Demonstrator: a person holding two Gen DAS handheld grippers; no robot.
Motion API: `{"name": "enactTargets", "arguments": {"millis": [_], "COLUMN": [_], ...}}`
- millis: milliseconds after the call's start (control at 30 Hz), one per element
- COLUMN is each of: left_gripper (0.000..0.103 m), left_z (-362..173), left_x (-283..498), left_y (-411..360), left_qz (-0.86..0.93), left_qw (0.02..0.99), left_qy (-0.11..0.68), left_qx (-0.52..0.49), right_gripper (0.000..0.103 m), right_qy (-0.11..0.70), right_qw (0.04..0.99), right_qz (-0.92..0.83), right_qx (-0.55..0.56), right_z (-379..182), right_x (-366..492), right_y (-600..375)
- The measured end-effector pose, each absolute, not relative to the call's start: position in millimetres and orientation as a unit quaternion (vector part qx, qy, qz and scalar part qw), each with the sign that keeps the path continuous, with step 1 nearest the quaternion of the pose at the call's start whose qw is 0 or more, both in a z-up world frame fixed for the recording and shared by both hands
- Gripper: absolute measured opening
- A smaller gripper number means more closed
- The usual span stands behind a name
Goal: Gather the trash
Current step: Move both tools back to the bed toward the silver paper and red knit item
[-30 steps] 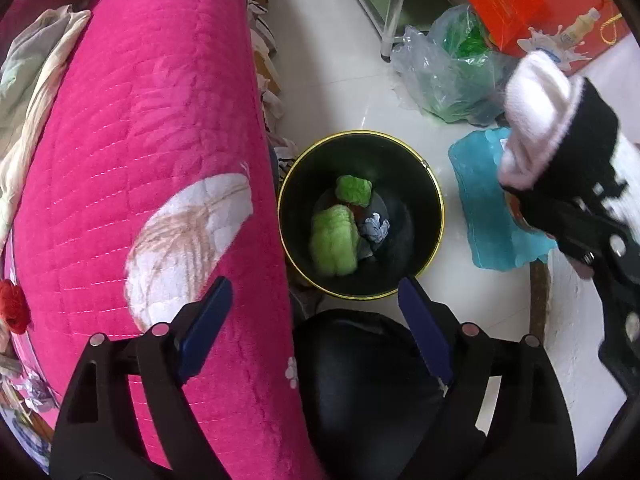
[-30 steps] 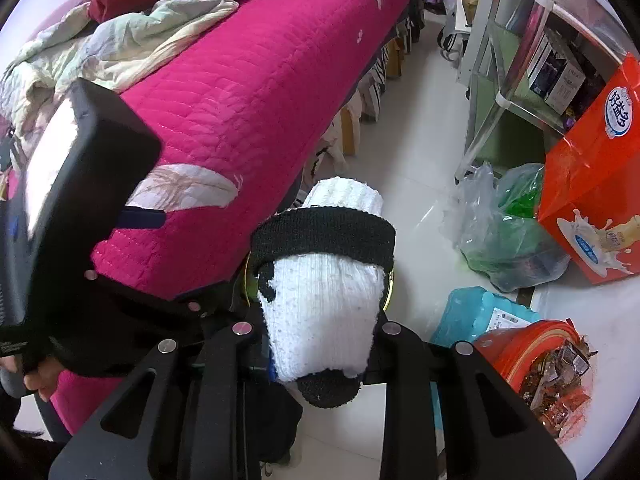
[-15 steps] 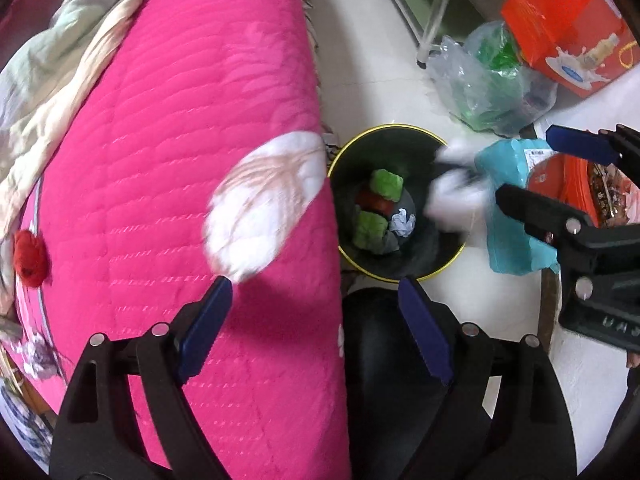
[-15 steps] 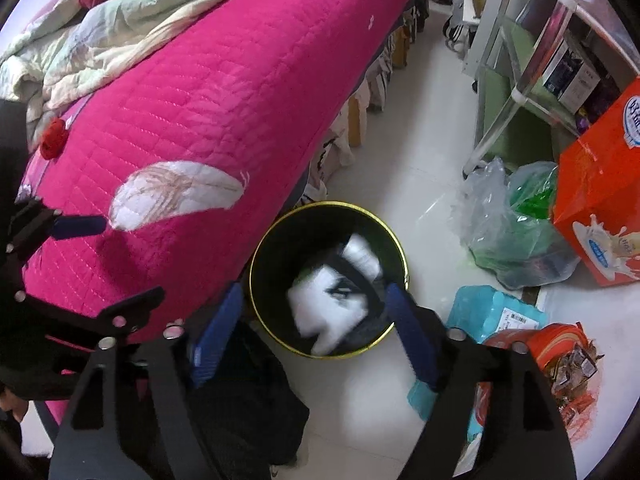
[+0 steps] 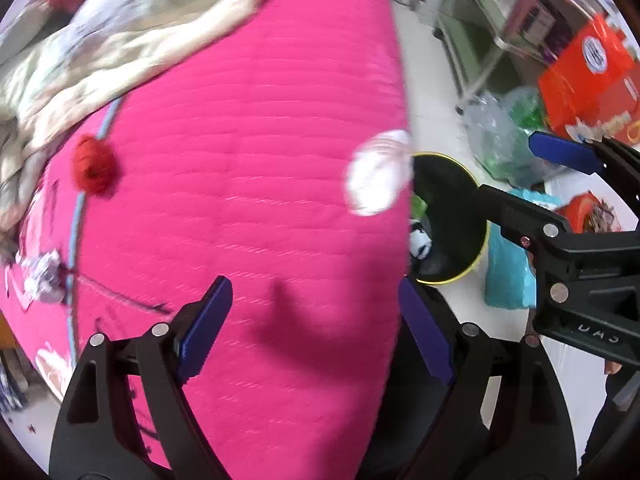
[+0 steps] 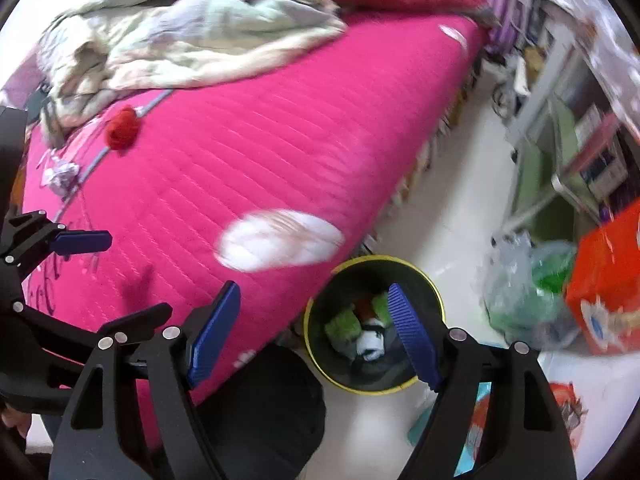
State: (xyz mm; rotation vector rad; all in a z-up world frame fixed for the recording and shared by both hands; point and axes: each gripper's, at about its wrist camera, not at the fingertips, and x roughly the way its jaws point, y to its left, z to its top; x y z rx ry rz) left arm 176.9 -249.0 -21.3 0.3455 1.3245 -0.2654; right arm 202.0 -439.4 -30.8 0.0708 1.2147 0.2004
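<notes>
A black bin with a yellow rim [image 6: 436, 292] stands on the floor beside the pink bed [image 6: 260, 152]. A white-and-black sock [image 6: 370, 342] lies inside it with green items [image 6: 340, 326]. The bin also shows in the left wrist view [image 5: 478, 184]. My right gripper [image 6: 312, 332] is open and empty above the bin; it also shows in the left wrist view [image 5: 524, 172]. My left gripper [image 5: 316, 328] is open and empty over the bed. A red ball-like item [image 5: 94, 168] and crumpled paper [image 5: 44, 276] lie on the bed.
A crumpled pale blanket [image 6: 180, 44] lies at the bed's far end. On the floor are a clear plastic bag [image 6: 524, 280], an orange box [image 6: 604, 280], a teal packet [image 5: 508, 268] and a shelf unit [image 6: 568, 128]. A dark knee [image 6: 264, 404] is below.
The right gripper opened and dropped the sock into the bin. Both grippers have swung left, toward the bed.
</notes>
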Motion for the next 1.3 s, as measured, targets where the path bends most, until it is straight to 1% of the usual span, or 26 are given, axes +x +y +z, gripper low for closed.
{"name": "enactTargets", "arguments": {"millis": [133, 300, 600, 733, 933, 1300], "left_gripper": [0.083, 0.083, 0.083, 0.086, 0.086, 0.086], "left_z": [-5.8, 6.1, 14.9, 16.3, 10.1, 0.5], "left_x": [175.3, 172.6, 163.1, 162.2, 172.8, 196.9], "left_y": [-214.2, -175.8, -109.5, -80.3, -44.6, -8.0], "left_qz": [-0.092, -0.071, -0.029, -0.012, 0.006, 0.015], "left_qw": [0.781, 0.790, 0.800, 0.805, 0.806, 0.803], "left_qy": [0.602, 0.600, 0.594, 0.589, 0.590, 0.593], "left_qx": [0.135, 0.104, 0.080, 0.072, 0.058, 0.051], "right_gripper": [0.075, 0.084, 0.085, 0.086, 0.086, 0.086], "right_qy": [0.561, 0.552, 0.549, 0.547, 0.547, 0.555], "right_qw": [0.819, 0.821, 0.813, 0.810, 0.806, 0.798], "right_qz": [0.121, 0.144, 0.192, 0.208, 0.223, 0.232], "right_qx": [0.023, 0.006, -0.034, -0.030, -0.036, -0.046], "right_z": [-20.3, -11.0, -8.9, -7.4, -8.4, -20.1], "right_x": [213.7, 227.7, 247.3, 257.7, 273.7, 295.9], "right_y": [-408.2, -368.6, -301.0, -274.4, -239.2, -205.2]}}
